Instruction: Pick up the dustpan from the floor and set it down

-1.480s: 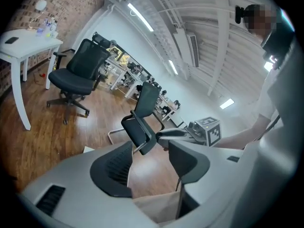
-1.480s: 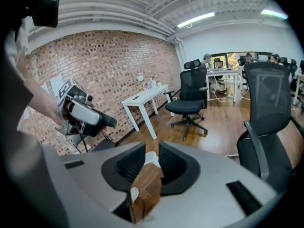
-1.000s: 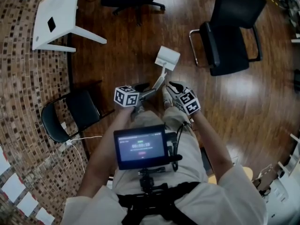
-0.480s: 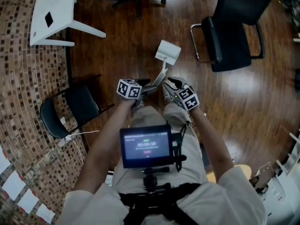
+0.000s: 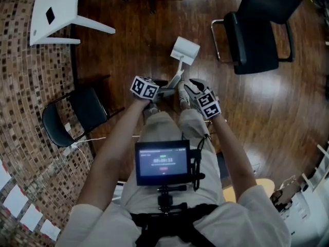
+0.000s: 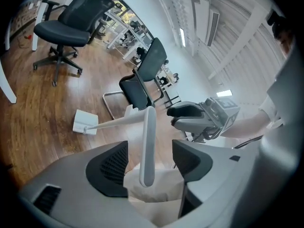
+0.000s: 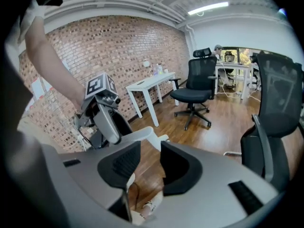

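A white dustpan (image 5: pixel 184 50) lies with its pan on the wooden floor, and its long handle (image 5: pixel 175 79) slants up toward me. In the left gripper view the handle's grip end (image 6: pixel 148 127) stands between the jaws of my left gripper (image 6: pixel 149 148). These jaws are opening and a gap shows on each side of the grip, so the pads are not on it. The pan (image 6: pixel 85 123) rests on the floor beyond. My right gripper (image 7: pixel 149 148) is open just right of the handle (image 7: pixel 142 137), with only floor between its jaws. Both grippers (image 5: pixel 165 92) (image 5: pixel 186 89) flank the handle.
Two black office chairs (image 5: pixel 257 30) (image 6: pixel 64 25) stand beyond the pan, and a black folding chair (image 5: pixel 77 115) stands at the left by the brick wall. A white table (image 5: pixel 54 12) is at the far left. My legs and shoes (image 5: pixel 182 104) sit just below the grippers.
Both grippers have sunk a little and closed in on the handle. The pan has kept its place on the floor.
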A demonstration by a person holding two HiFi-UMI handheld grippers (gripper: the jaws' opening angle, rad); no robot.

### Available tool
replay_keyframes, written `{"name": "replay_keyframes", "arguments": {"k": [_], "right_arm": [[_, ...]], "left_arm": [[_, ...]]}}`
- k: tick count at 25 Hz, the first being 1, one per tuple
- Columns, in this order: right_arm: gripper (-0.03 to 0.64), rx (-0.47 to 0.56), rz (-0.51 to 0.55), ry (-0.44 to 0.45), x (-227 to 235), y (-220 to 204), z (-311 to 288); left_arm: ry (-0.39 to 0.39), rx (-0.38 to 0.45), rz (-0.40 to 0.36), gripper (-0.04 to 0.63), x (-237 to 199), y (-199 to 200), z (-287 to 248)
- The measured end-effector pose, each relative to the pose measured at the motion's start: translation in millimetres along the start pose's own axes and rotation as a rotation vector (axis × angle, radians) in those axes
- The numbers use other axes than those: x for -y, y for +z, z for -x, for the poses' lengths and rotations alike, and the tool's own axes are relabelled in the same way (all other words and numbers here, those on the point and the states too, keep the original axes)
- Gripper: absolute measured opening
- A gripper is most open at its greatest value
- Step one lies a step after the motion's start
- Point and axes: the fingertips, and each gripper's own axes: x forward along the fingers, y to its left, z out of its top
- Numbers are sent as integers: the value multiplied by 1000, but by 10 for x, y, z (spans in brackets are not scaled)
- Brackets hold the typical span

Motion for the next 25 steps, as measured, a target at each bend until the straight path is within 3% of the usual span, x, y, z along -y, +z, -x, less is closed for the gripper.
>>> {"name": "replay_keyframes", "arguments": {"k": [4, 14, 22, 25], "right_arm": [[164, -40, 68, -18, 67, -112, -86], [164, -76, 85, -7, 273, -236, -270], [164, -104, 94, 3, 338, -316, -373], [164, -113, 89, 4, 360, -361, -405]], "left_arm": [[-12, -7, 27, 291, -54, -28, -53], [-66, 0, 52, 278, -64, -33, -270], [-132, 70, 62, 232, 94, 108, -251], [-152, 100, 45, 185, 117, 130, -232]]}}
